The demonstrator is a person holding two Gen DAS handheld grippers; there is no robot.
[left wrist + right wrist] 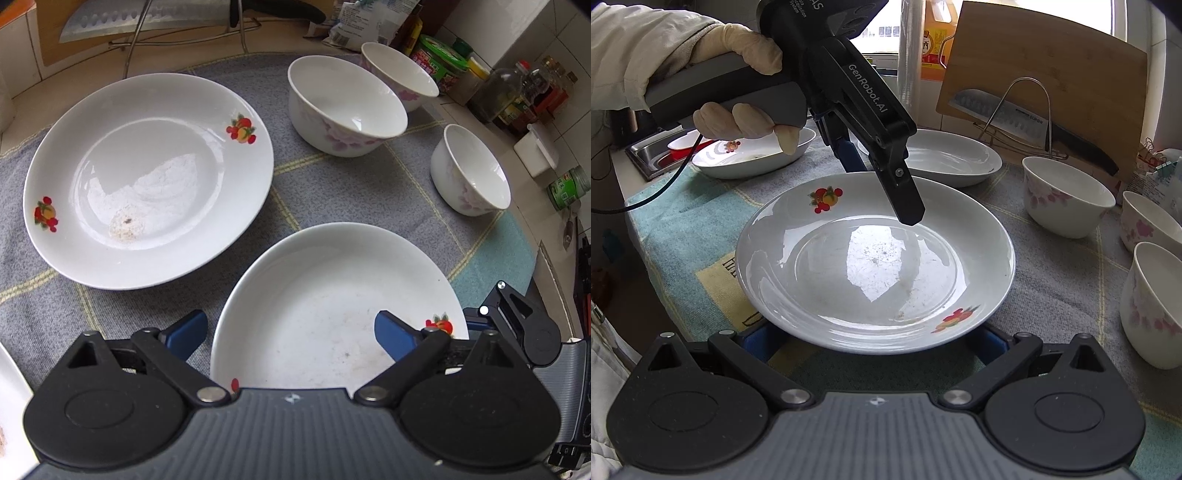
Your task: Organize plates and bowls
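The near plate [875, 266] hides the right gripper's [875, 341] jaws' tips.

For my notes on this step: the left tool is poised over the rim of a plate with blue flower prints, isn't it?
Nearly. The left tool does straddle the plate's rim, but the prints are red and orange fruit, not blue flowers; both wrist views show this.

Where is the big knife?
The knife rests on a wire rack at the back of the counter, in front of the wooden cutting board. In the right wrist view it is upper right, behind the flowered bowls.
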